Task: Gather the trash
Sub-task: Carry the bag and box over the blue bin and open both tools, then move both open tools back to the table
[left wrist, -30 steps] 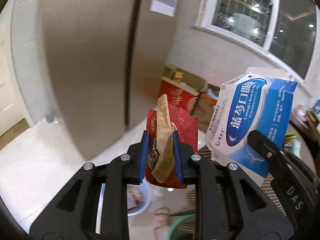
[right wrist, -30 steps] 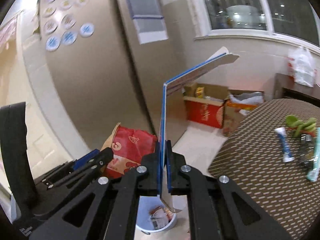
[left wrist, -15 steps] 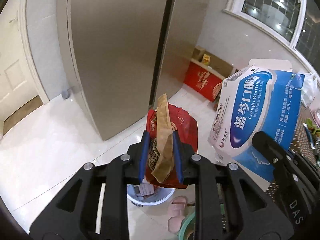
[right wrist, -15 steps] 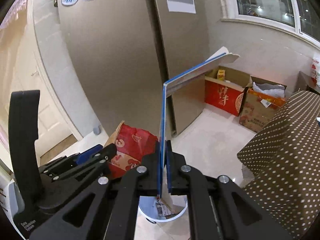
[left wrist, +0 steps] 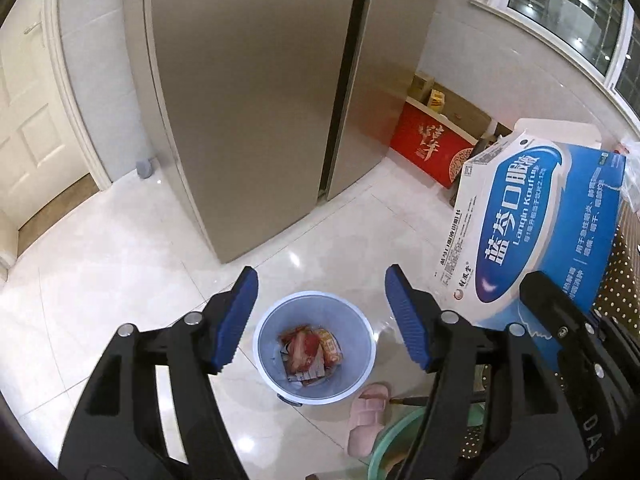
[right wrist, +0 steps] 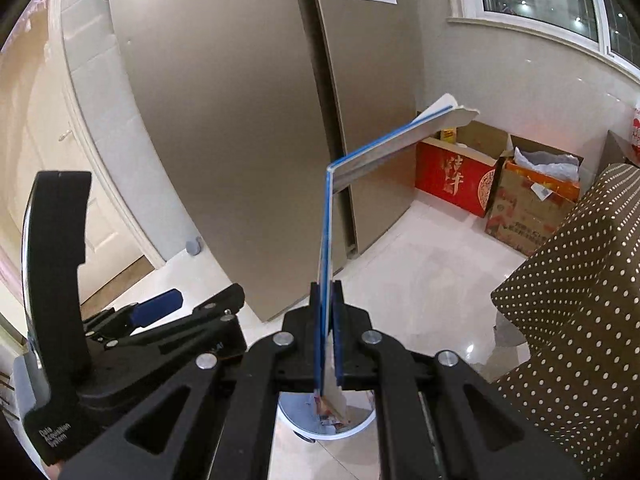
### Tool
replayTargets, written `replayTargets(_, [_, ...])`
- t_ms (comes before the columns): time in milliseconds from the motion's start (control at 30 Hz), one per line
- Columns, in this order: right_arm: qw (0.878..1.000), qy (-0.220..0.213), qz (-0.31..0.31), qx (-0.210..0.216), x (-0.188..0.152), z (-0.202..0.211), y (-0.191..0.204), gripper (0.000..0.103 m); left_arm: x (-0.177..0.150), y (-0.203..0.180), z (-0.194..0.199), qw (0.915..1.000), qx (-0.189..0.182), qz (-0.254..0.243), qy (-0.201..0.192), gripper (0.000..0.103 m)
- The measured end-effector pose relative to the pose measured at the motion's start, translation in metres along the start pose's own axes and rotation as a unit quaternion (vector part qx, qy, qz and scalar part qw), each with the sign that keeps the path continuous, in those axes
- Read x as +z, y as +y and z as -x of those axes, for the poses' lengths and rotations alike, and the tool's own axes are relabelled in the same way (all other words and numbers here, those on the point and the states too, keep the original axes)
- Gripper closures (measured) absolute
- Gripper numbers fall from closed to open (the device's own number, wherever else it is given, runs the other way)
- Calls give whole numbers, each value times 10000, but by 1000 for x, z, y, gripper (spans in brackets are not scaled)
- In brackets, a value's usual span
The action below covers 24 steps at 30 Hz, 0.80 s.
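Note:
My left gripper (left wrist: pixel 320 316) is open and empty, held above a pale blue trash bin (left wrist: pixel 362 380) on the floor. A red snack bag (left wrist: pixel 305 350) lies inside the bin with other wrappers. My right gripper (right wrist: pixel 327 336) is shut on a flattened blue and white medicine box (right wrist: pixel 326 236), seen edge-on. The box also shows in the left wrist view (left wrist: pixel 532 224), to the right of the bin and above floor level. The bin (right wrist: pixel 352 430) shows below the right gripper, mostly hidden. The left gripper (right wrist: pixel 160 308) shows at the left of the right wrist view.
A tall steel fridge (left wrist: pixel 248 100) stands behind the bin. Red and brown cardboard boxes (right wrist: pixel 500 192) sit by the wall. A dotted brown tablecloth (right wrist: pixel 580 300) covers a table at right. A pink slipper (left wrist: pixel 366 416) and a green stool (left wrist: pixel 384 452) lie near the bin. A white door (left wrist: pixel 28 128) is at left.
My left gripper opened and let go of the red snack bag, which now lies in the bin. Both views tilted down toward the floor. The right gripper still holds the box.

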State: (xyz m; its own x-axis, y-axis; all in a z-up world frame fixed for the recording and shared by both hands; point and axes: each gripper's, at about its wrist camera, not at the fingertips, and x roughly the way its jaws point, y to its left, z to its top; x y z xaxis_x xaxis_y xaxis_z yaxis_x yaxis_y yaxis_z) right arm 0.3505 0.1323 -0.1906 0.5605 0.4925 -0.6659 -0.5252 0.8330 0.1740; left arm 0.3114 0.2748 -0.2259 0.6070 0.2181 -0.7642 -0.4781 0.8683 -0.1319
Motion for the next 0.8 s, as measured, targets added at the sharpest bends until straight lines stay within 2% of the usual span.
replayTargets(567, [9997, 16, 36, 239, 1, -14, 23, 97, -1, 19, 14, 9994, 141, 289, -105, 38])
replayTargets(667, [9996, 22, 52, 276, 3, -22, 30, 94, 0, 25, 15, 9989, 256, 356, -165, 38])
replayTargets(800, [9998, 141, 27, 147, 4, -30, 30, 80, 1, 31, 16, 9987, 201, 457, -86, 38])
